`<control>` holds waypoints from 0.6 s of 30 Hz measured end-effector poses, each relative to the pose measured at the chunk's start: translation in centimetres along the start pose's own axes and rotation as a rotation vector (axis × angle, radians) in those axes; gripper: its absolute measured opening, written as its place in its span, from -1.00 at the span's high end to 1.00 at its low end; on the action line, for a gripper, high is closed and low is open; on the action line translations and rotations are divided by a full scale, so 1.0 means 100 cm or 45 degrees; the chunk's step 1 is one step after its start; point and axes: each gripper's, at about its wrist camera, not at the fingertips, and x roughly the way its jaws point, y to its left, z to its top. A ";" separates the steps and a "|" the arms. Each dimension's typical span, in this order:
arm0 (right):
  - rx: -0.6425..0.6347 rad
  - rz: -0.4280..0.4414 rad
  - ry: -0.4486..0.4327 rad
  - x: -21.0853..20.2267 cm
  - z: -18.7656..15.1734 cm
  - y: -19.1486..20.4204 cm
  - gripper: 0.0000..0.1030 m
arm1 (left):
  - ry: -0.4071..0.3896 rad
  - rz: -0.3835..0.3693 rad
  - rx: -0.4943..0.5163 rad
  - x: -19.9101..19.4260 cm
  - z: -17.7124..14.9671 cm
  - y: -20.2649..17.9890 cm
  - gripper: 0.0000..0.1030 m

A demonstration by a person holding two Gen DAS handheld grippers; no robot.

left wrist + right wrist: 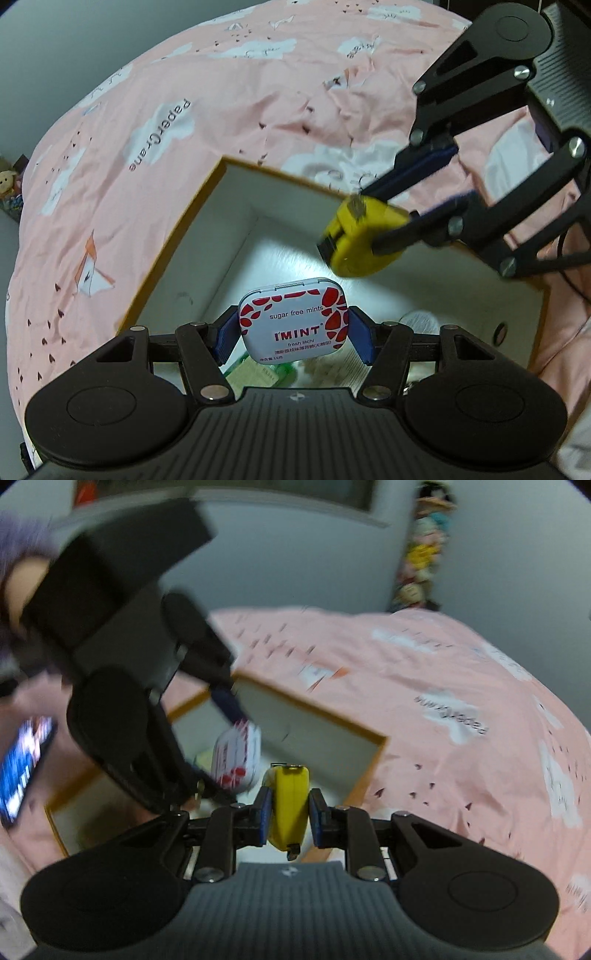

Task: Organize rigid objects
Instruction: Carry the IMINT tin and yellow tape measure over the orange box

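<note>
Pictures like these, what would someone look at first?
The white mint tin with red spots, pinched in the left claw over the open box. Next, the yellow tape measure gripped by the right claw just above that box, on the pink bedspread.

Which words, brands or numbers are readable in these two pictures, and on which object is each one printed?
"sugar free mints" - mint tin, held in the left hand-held gripper.
"I'MINT" - same tin.
"fresh litchi" - same tin.
"16" - in the small Chinese lines beneath; the rest is too small to read.
"paperCrane" - pink bedcover.
Yellow tape measure in the right hand-held gripper: no readable text.
Phone screen: blurred.
</note>
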 end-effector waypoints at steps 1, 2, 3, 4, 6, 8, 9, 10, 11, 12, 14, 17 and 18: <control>-0.041 0.011 0.038 0.008 0.003 0.005 0.61 | 0.002 -0.001 -0.001 0.002 -0.002 0.002 -0.37; -0.083 0.026 0.081 0.017 0.005 0.010 0.61 | 0.002 -0.002 -0.001 0.004 -0.004 0.002 -0.37; -0.113 0.038 0.118 0.024 0.006 0.014 0.61 | -0.001 -0.003 0.001 0.006 -0.006 0.004 -0.37; -0.137 0.049 0.155 0.032 0.008 0.014 0.61 | -0.003 -0.009 0.003 0.008 -0.007 0.005 -0.37; -0.181 0.066 0.236 0.050 0.010 0.016 0.61 | -0.006 -0.015 0.010 0.010 -0.011 0.006 -0.37; -0.211 0.083 0.310 0.066 0.011 0.018 0.61 | -0.006 -0.016 0.017 0.013 -0.016 0.008 -0.37; -0.225 0.097 0.334 0.072 0.011 0.021 0.61 | -0.008 -0.018 0.016 0.015 -0.018 0.009 -0.37; -0.236 0.114 0.363 0.079 0.011 0.021 0.61 | -0.008 -0.019 0.014 0.017 -0.019 0.010 -0.37; -0.248 0.134 0.395 0.085 0.012 0.021 0.61 | -0.007 -0.019 0.011 0.019 -0.019 0.011 -0.37; -0.260 0.148 0.422 0.090 0.011 0.023 0.61 | -0.007 -0.020 0.008 0.023 -0.019 0.013 -0.37; -0.298 0.164 0.476 0.097 0.009 0.027 0.61 | -0.006 -0.023 0.007 0.025 -0.022 0.014 -0.37; -0.336 0.172 0.539 0.107 0.005 0.030 0.61 | -0.004 -0.029 0.014 0.030 -0.024 0.015 -0.37; -0.343 0.174 0.553 0.109 0.004 0.030 0.61 | -0.003 -0.033 0.013 0.032 -0.025 0.015 -0.37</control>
